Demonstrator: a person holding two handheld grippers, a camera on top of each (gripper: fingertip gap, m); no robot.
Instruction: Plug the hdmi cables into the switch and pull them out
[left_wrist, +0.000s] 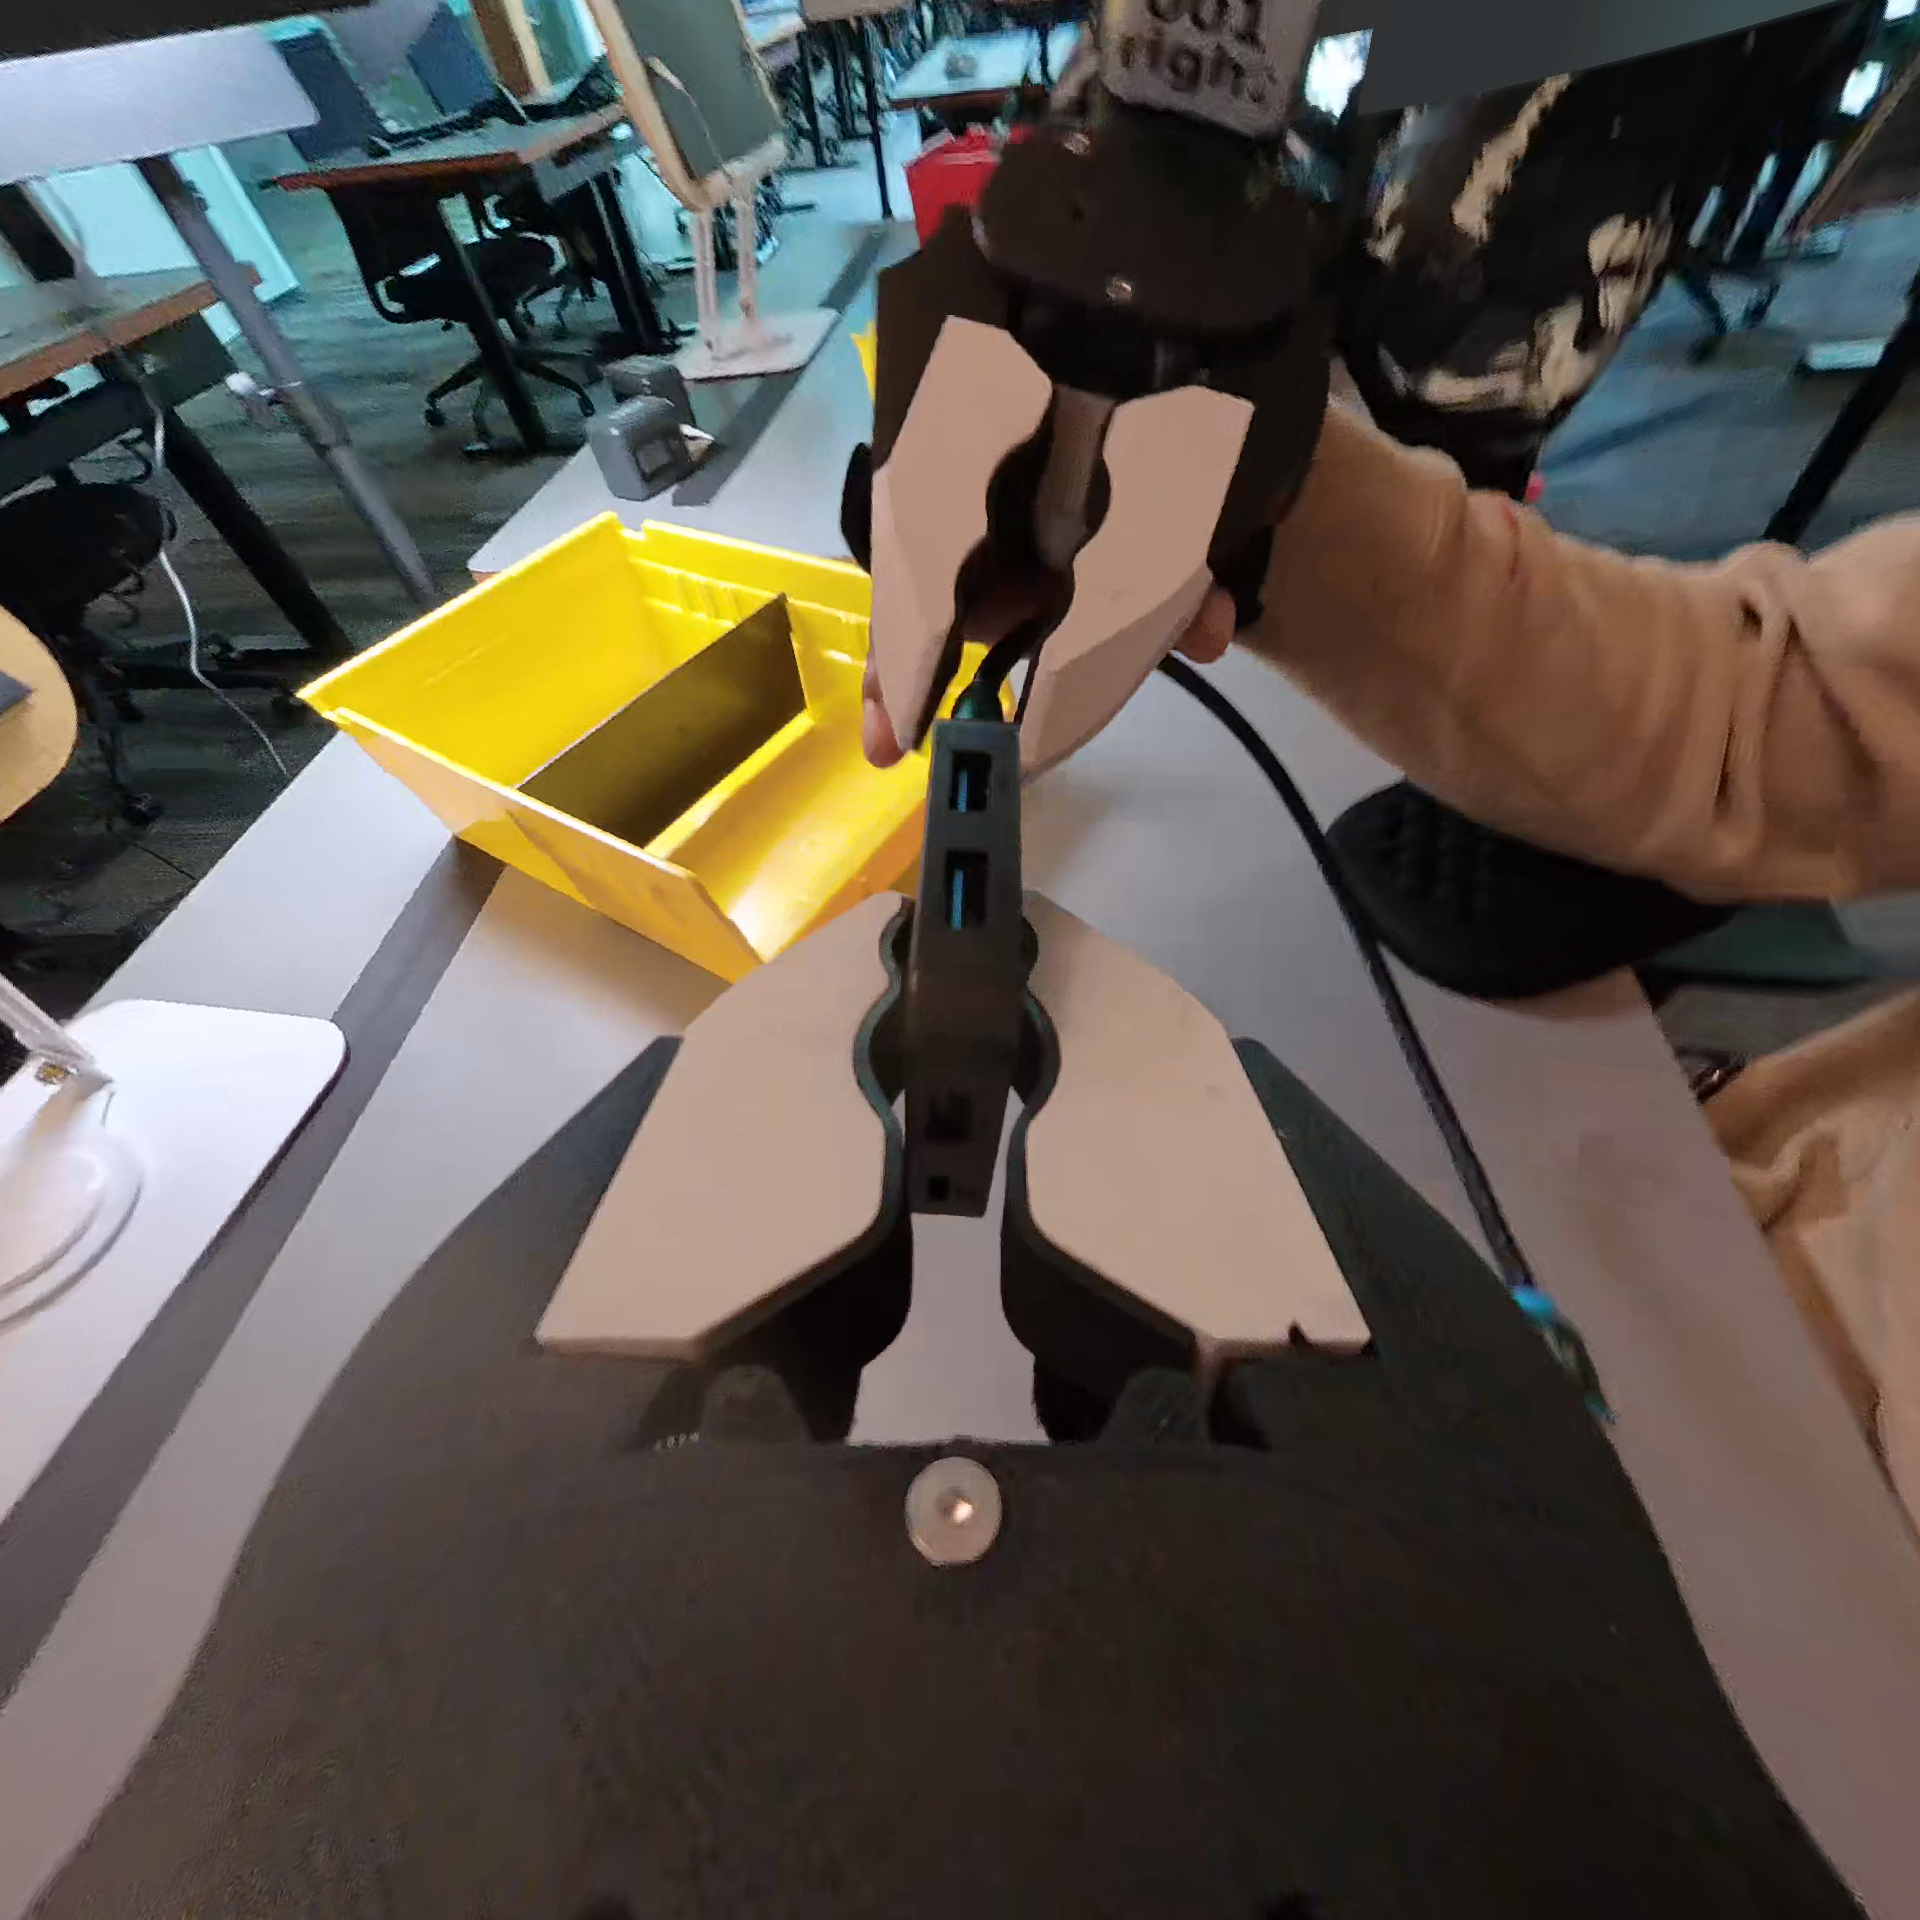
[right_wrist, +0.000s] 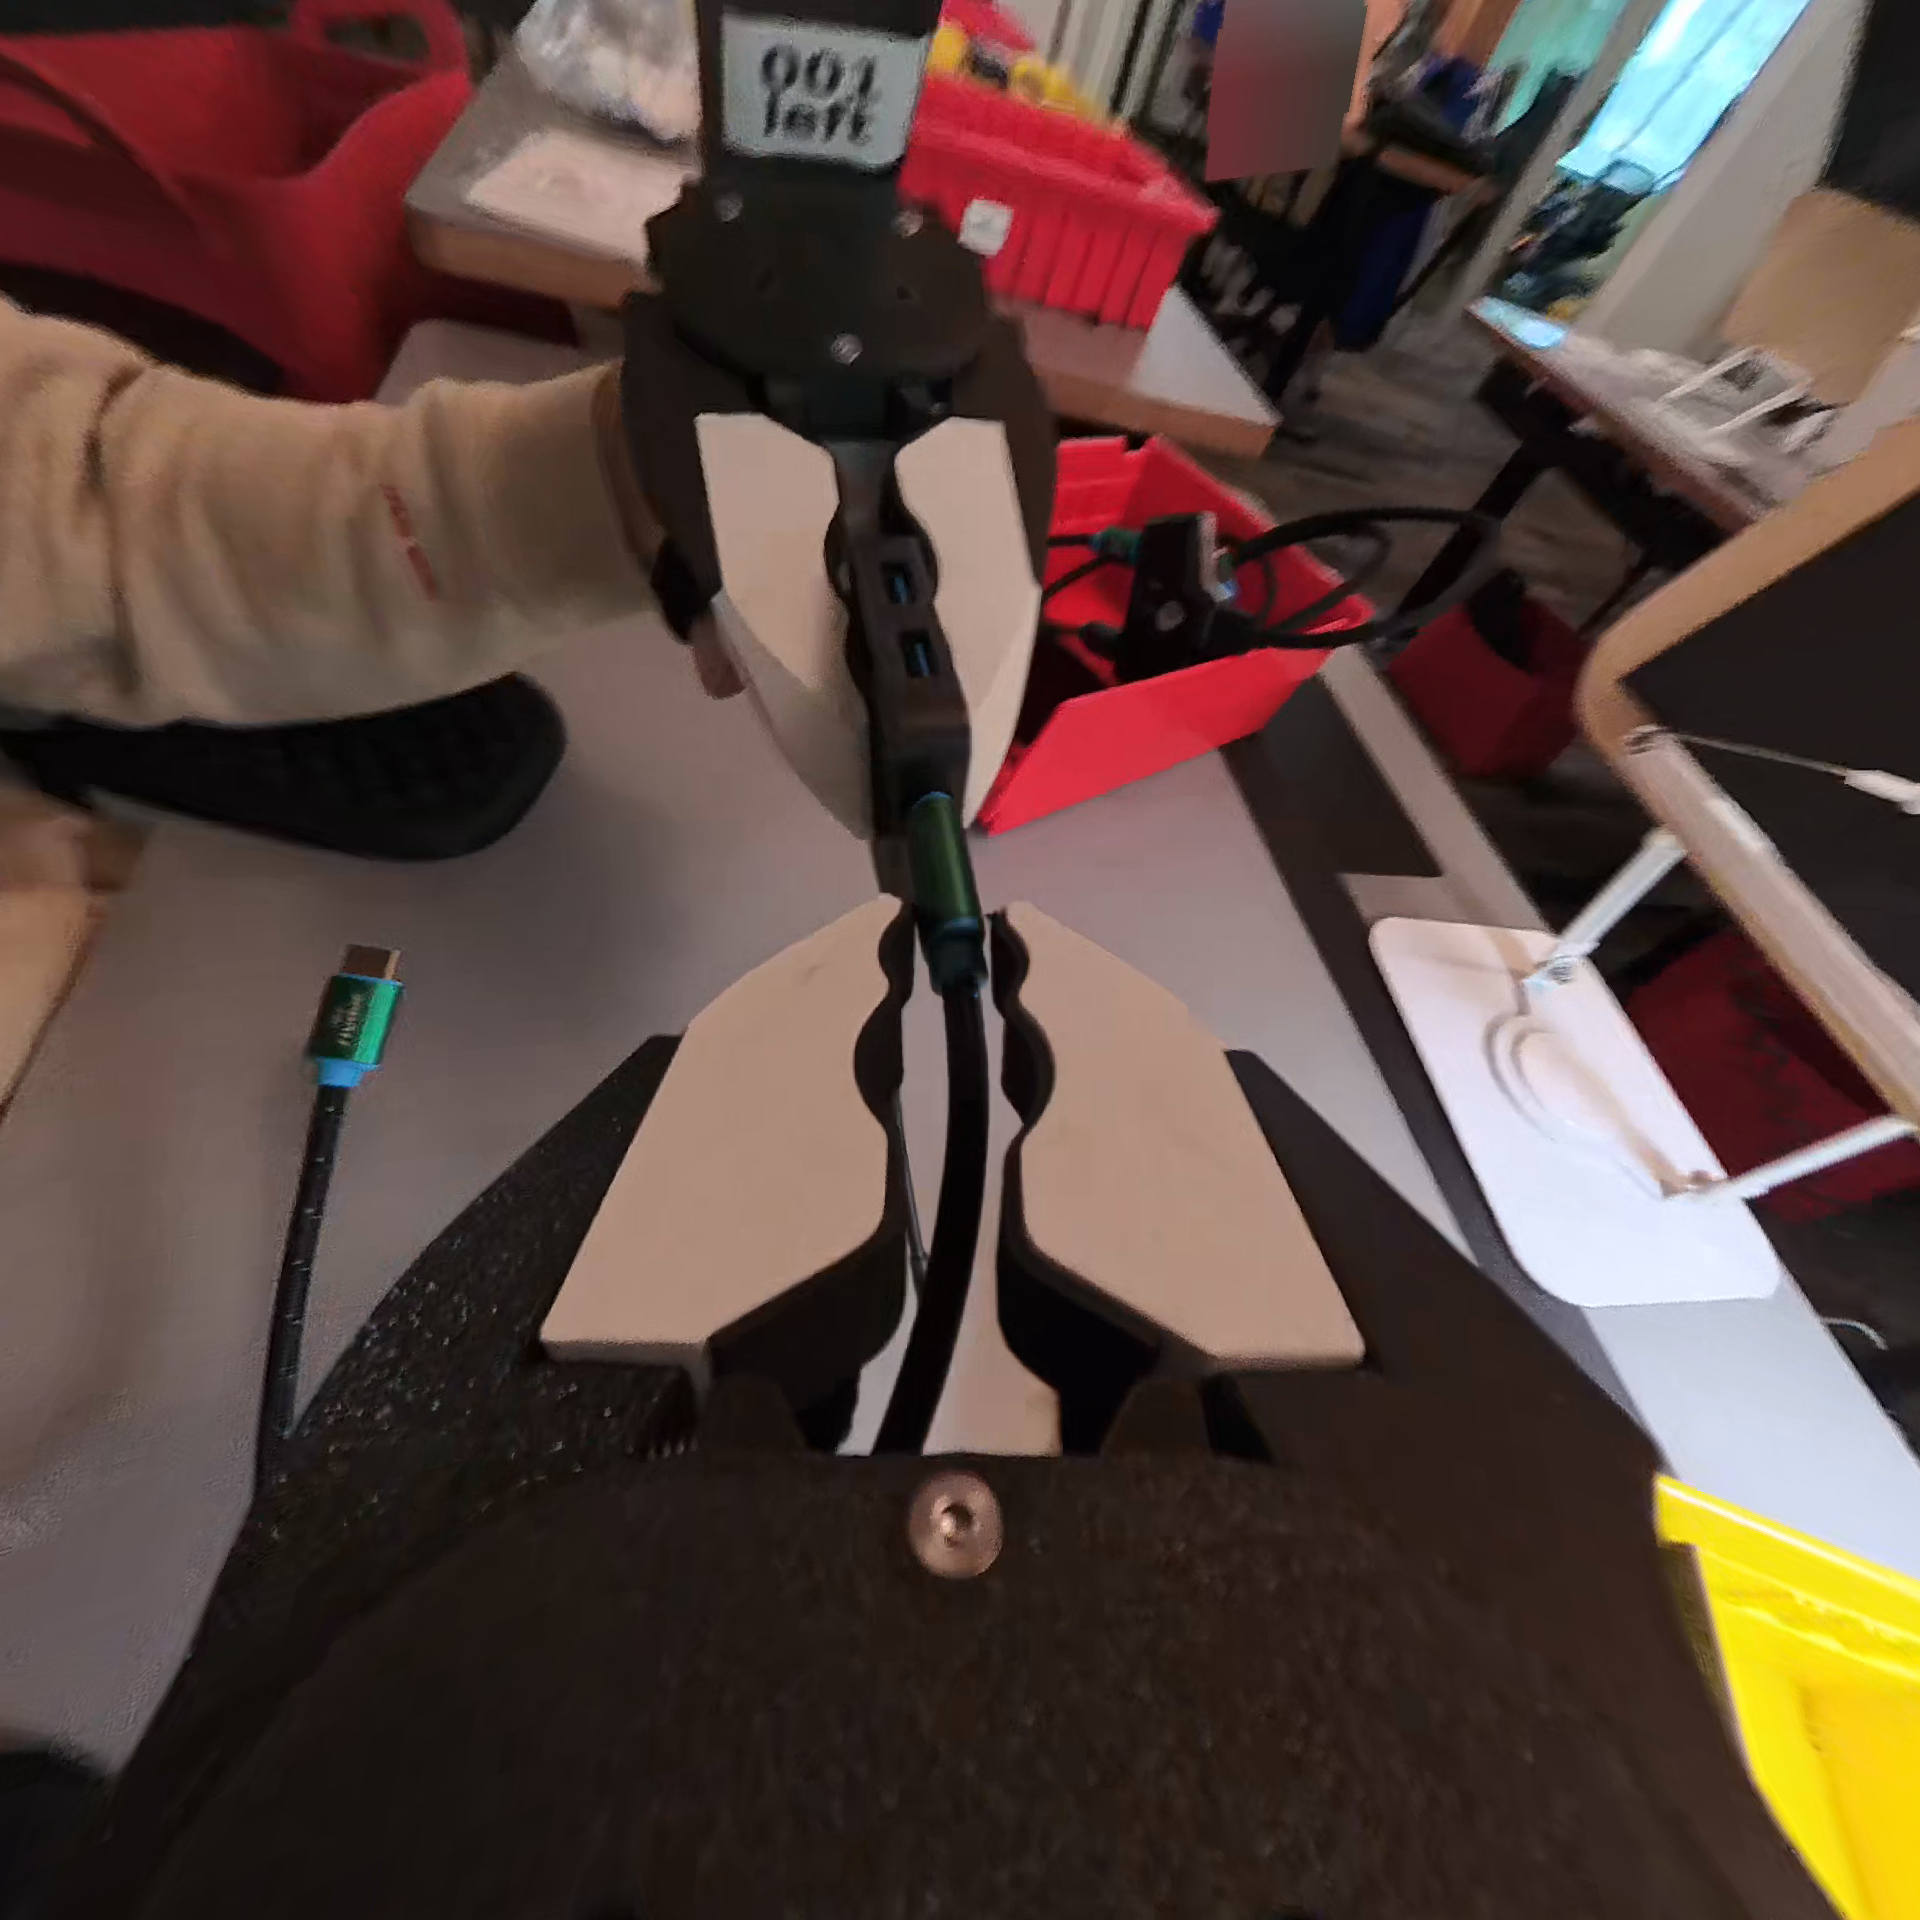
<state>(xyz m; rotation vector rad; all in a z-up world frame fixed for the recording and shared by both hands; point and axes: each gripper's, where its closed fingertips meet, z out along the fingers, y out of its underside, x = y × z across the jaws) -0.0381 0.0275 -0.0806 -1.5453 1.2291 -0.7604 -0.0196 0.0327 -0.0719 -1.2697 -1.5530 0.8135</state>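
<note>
Closest to the lens, the left hand-held gripper (left_wrist: 954, 1023) is clamped on the black switch (left_wrist: 961, 977), held above the grey counter (left_wrist: 499, 1039) with its blue ports facing up. Opposite to it, the right hand-held gripper (right_wrist: 948, 961) is closed narrowly on the green plug (right_wrist: 943, 868) of an HDMI cable (right_wrist: 961, 1143), and the plug tip sits at the end of the switch; how deep it is seated I cannot tell. A second green plug (right_wrist: 356, 1013) lies free on the counter, near a yellow bin (left_wrist: 623, 727). I think the risk is a crooked pull or push: if both grippers are not in one line, the plug may jam or the switch may twist out of the left grip.
</note>
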